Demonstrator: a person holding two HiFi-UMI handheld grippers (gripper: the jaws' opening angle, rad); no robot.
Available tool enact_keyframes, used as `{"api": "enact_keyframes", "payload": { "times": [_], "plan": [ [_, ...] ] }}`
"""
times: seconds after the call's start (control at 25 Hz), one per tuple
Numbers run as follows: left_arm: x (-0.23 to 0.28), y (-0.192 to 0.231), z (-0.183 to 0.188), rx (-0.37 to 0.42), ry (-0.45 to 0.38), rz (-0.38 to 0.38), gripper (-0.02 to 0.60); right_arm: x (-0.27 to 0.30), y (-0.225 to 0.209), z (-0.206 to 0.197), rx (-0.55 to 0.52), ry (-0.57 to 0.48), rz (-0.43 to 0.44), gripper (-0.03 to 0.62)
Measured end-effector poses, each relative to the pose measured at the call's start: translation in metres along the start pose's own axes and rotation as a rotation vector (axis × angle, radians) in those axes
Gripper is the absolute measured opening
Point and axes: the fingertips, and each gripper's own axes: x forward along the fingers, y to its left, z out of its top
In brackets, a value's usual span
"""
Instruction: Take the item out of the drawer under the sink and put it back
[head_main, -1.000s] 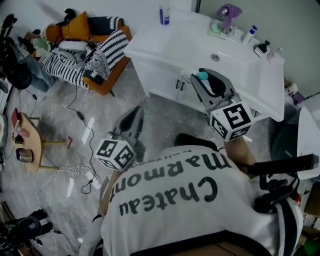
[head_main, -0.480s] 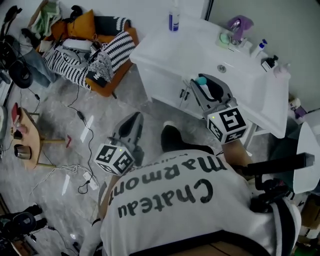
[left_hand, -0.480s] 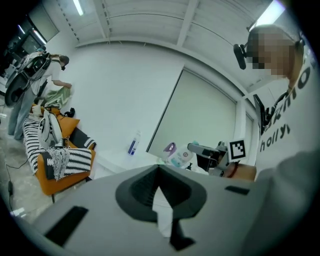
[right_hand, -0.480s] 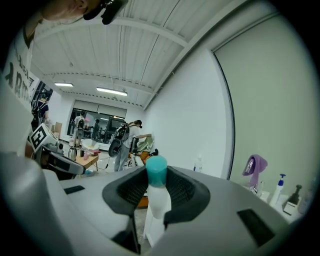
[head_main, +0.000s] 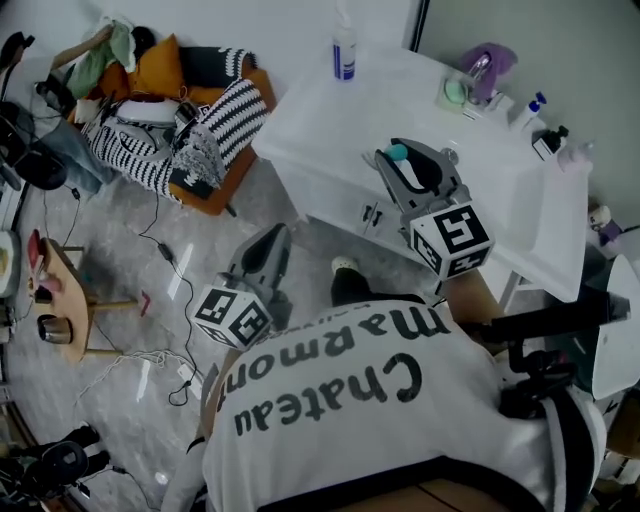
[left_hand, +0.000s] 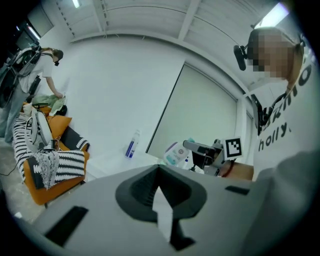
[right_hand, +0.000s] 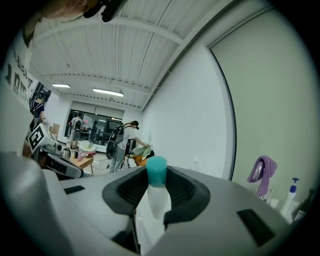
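Note:
A small white bottle with a teal cap (head_main: 399, 153) sits between the jaws of my right gripper (head_main: 403, 162), which is shut on it. In the right gripper view the bottle (right_hand: 155, 196) stands upright between the dark pads, cap on top. That gripper hangs at the front edge of the white sink vanity (head_main: 520, 185), above its cabinet front with two small handles (head_main: 370, 214). My left gripper (head_main: 272, 243) is lower and to the left, over the floor, jaws together and nothing in them. In the left gripper view its pads (left_hand: 150, 190) meet around a thin slit.
A blue-labelled bottle (head_main: 344, 50), a green dish (head_main: 455, 92) and pump bottles (head_main: 545, 140) stand on the vanity top. An orange chair piled with striped cloth (head_main: 200, 130) sits at the left. Cables (head_main: 165, 250) trail over the marble floor, and a small wooden table (head_main: 60, 300) stands far left.
Both grippers have moved forward toward the vanity. The right one, still holding the bottle, has gone from in front of the cabinet to the counter's front edge.

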Motion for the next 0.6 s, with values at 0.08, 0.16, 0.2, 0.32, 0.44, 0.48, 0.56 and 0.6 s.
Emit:
{"api": "enact_keyframes", "payload": {
  "times": [0.08,0.16,0.2,0.32,0.44,0.48,0.56,0.6],
  "plan": [
    [0.02,0.007,0.006,0.002,0.002,-0.008,0.009,0.013,-0.015,-0.002,0.008,-0.002,-0.007,0.117],
    [0.039,0.013,0.013,0.007,0.004,-0.017,0.009,0.027,-0.031,-0.004,0.014,-0.002,-0.014,0.117],
    [0.048,0.016,0.016,0.012,0.007,-0.022,0.009,0.034,-0.038,-0.005,0.016,0.0,-0.017,0.117],
    [0.071,0.026,0.025,0.01,0.008,-0.03,0.009,0.056,-0.06,-0.007,0.016,0.009,-0.021,0.117],
    [0.092,0.035,0.032,-0.004,0.007,-0.029,0.009,0.076,-0.082,-0.009,0.013,0.017,-0.022,0.117],
    [0.099,0.04,0.035,-0.005,0.009,-0.026,0.009,0.085,-0.089,-0.011,0.012,0.02,-0.024,0.117],
    [0.115,0.053,0.04,-0.013,0.015,-0.011,0.009,0.105,-0.105,-0.014,0.015,0.028,-0.025,0.117],
    [0.123,0.06,0.042,-0.021,0.018,0.0,0.009,0.117,-0.113,-0.017,0.02,0.032,-0.024,0.117]
  ]
}}
